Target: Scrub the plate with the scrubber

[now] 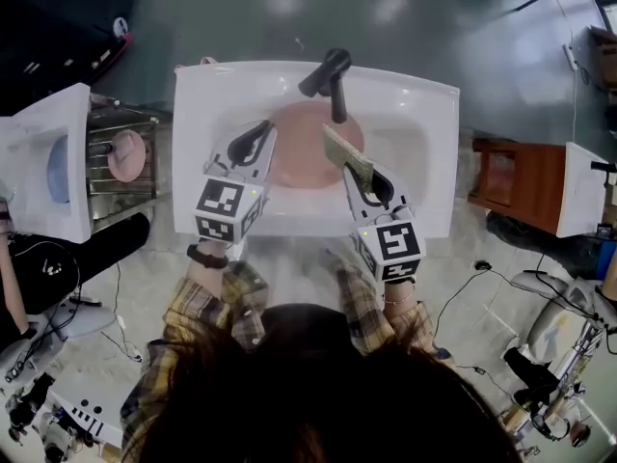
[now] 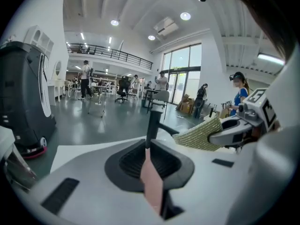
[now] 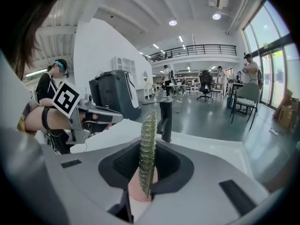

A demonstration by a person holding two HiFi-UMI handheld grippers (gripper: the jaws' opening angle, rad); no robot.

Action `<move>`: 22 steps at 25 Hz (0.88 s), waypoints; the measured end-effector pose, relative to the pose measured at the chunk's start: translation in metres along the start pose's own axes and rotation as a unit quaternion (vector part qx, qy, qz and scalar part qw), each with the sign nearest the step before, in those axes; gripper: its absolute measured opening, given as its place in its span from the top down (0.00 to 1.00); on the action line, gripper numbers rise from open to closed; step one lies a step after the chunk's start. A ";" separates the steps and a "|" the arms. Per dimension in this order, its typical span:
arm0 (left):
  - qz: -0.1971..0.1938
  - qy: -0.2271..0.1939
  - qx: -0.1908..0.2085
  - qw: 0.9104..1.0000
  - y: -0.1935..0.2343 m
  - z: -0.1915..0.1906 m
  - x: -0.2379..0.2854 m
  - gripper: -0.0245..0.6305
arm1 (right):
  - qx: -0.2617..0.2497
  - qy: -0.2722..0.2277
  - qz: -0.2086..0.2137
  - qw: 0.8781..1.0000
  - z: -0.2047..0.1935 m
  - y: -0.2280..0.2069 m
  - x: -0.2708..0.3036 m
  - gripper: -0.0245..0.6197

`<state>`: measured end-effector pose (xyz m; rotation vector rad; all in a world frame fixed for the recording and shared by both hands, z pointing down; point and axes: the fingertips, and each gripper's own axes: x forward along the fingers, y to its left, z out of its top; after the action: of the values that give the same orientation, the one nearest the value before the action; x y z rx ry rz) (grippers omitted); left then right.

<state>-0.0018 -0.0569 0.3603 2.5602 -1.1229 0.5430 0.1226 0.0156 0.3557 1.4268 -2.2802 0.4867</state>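
A pink plate (image 1: 301, 152) stands tilted in the white sink (image 1: 424, 133), below the black faucet (image 1: 328, 75). My left gripper (image 1: 260, 131) is shut on the plate's left rim; in the left gripper view the pink edge (image 2: 152, 182) runs straight between the jaws. A flat green-yellow scrubber (image 1: 347, 156) is clamped in my right gripper (image 1: 355, 174) and stands on edge (image 3: 148, 146) against the plate's right side, with pink plate (image 3: 135, 191) just beneath it. Each gripper sees the other: the right gripper (image 2: 236, 131) with the scrubber (image 2: 201, 134), and the left gripper (image 3: 91, 115).
A metal drying rack left of the sink holds a pink bowl (image 1: 125, 154), with a blue plate (image 1: 58, 169) in a white unit beside it. A wooden stool (image 1: 511, 186) stands to the right. The faucet (image 3: 165, 118) rises close behind the scrubber. People stand far off in the hall.
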 end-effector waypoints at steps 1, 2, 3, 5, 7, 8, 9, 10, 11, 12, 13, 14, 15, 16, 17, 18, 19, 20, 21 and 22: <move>-0.001 0.009 -0.005 1.000 0.004 -0.010 0.003 0.94 | 0.001 0.008 -0.002 1.000 -0.007 0.000 0.005 0.84; -0.003 0.018 -0.010 1.000 0.009 -0.021 0.005 0.94 | 0.003 0.016 -0.005 1.000 -0.014 -0.001 0.011 0.84; -0.005 0.027 -0.014 1.000 0.014 -0.031 0.009 0.94 | 0.005 0.022 -0.009 1.000 -0.020 -0.002 0.016 0.84; -0.010 0.044 -0.016 0.999 0.021 -0.050 0.016 0.93 | 0.009 0.032 -0.016 0.999 -0.030 -0.004 0.025 0.84; -0.018 0.063 -0.018 0.998 0.027 -0.070 0.024 0.84 | 0.011 0.041 -0.021 0.999 -0.038 -0.006 0.035 0.84; -0.022 0.073 -0.021 0.997 0.030 -0.080 0.028 0.78 | 0.011 0.046 -0.024 0.999 -0.042 -0.006 0.040 0.84; -0.024 0.082 -0.023 0.996 0.034 -0.088 0.031 0.77 | 0.011 0.051 -0.027 0.998 -0.046 -0.007 0.044 0.84; -0.023 0.089 -0.024 0.995 0.036 -0.095 0.034 0.77 | 0.010 0.055 -0.030 0.998 -0.049 -0.007 0.047 0.84; -0.023 0.094 -0.025 0.995 0.038 -0.101 0.037 0.76 | 0.009 0.058 -0.033 0.998 -0.052 -0.008 0.048 0.84; -0.024 0.099 -0.026 0.994 0.039 -0.106 0.040 0.76 | 0.007 0.062 -0.037 0.997 -0.054 -0.009 0.049 0.84; -0.027 0.105 -0.029 0.994 0.039 -0.111 0.043 0.75 | 0.006 0.066 -0.043 0.997 -0.056 -0.010 0.050 0.84; -0.031 0.111 -0.032 0.993 0.040 -0.116 0.046 0.75 | 0.005 0.070 -0.051 0.996 -0.058 -0.012 0.052 0.84; -0.036 0.118 -0.034 0.992 0.041 -0.121 0.050 0.75 | 0.004 0.074 -0.061 0.995 -0.060 -0.014 0.053 0.84; -0.040 0.126 -0.035 0.991 0.042 -0.126 0.054 0.75 | 0.002 0.078 -0.072 0.994 -0.061 -0.016 0.055 0.84; -0.043 0.132 -0.034 0.990 0.043 -0.131 0.057 0.75 | 0.001 0.080 -0.084 0.993 -0.062 -0.019 0.055 0.84; -0.044 0.138 -0.033 0.989 0.044 -0.135 0.060 0.75 | -0.001 0.082 -0.097 0.992 -0.062 -0.022 0.056 0.84; -0.043 0.143 -0.031 0.988 0.045 -0.139 0.063 0.75 | -0.005 0.083 -0.110 0.990 -0.062 -0.026 0.056 0.84; -0.041 0.145 -0.030 0.988 0.046 -0.141 0.065 0.75 | -0.011 0.085 -0.123 0.989 -0.062 -0.029 0.057 0.84; -0.038 0.147 -0.030 0.988 0.048 -0.142 0.066 0.75 | -0.018 0.089 -0.134 0.987 -0.062 -0.033 0.059 0.84; -0.033 0.148 -0.031 0.988 0.049 -0.143 0.067 0.77 | -0.025 0.095 -0.142 0.985 -0.064 -0.036 0.062 0.84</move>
<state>-0.0285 -0.0736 0.5224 2.3565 -0.9329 0.8258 0.1401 -0.0151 0.4444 1.5749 -1.8892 0.4507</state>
